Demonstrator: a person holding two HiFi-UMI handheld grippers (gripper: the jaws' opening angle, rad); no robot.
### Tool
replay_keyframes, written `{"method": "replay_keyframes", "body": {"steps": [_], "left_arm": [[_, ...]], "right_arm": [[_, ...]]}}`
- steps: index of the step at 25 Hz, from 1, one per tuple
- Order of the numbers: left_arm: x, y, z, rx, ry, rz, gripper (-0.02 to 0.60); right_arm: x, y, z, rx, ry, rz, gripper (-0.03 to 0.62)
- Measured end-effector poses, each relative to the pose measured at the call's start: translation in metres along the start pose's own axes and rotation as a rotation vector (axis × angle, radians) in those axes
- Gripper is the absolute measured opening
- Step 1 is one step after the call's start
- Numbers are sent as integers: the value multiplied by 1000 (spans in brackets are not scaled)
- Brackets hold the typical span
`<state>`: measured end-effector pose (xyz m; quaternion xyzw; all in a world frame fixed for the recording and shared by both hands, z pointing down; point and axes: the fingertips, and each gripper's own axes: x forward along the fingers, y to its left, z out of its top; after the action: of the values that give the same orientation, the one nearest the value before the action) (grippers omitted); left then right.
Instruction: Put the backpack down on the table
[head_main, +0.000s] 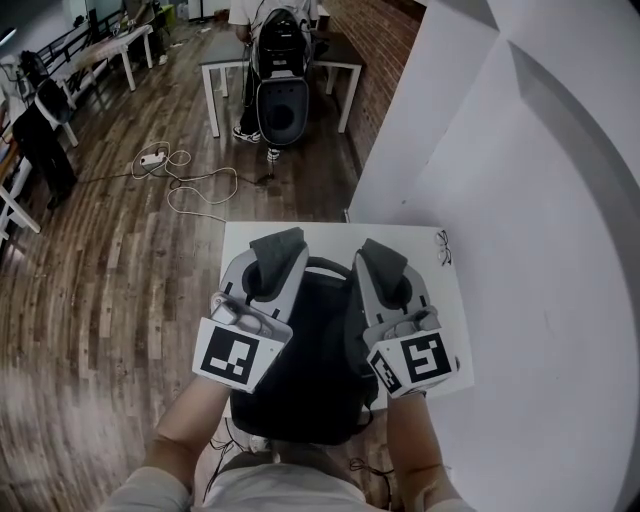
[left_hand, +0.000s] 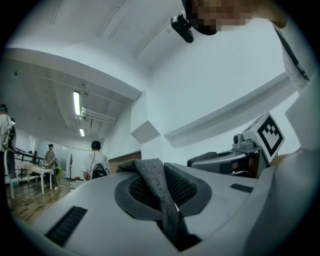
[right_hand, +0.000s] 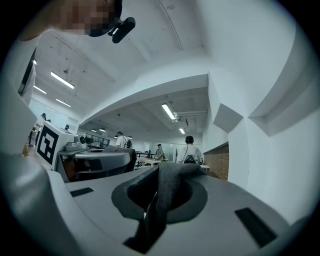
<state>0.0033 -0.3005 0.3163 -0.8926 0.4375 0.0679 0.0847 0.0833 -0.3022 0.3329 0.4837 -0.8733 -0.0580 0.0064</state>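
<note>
2 grippers share the load; the left gripper (head_main: 277, 248) is pinched almost closed on 1 grey shoulder strap (left_hand: 153, 181), the right gripper (head_main: 382, 258) likewise on the other strap (right_hand: 167, 187); gripped evenly, the backpack (head_main: 305, 380) hangs between and beneath them, partly over the white table (head_main: 240, 245) just ahead.

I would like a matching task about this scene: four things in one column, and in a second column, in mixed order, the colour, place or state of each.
Column A
1. left gripper
2. backpack
3. table
4. cable

Column B
a. in loops on the wooden floor
b. black, held by a strap on each side
c. white, beside the wall
d. shut on a grey strap

Pairs: 1-d, 2-b, 3-c, 4-a
</note>
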Motion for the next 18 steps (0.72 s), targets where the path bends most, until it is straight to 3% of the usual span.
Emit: {"method": "replay_keyframes", "body": {"steps": [8, 18], "left_arm": [[17, 1, -28, 102, 26, -11, 52], [24, 8, -54, 60, 90, -15, 52]], "right_arm": [[20, -11, -19, -46, 30, -23, 57], [29, -14, -40, -43, 70, -25, 58]]}}
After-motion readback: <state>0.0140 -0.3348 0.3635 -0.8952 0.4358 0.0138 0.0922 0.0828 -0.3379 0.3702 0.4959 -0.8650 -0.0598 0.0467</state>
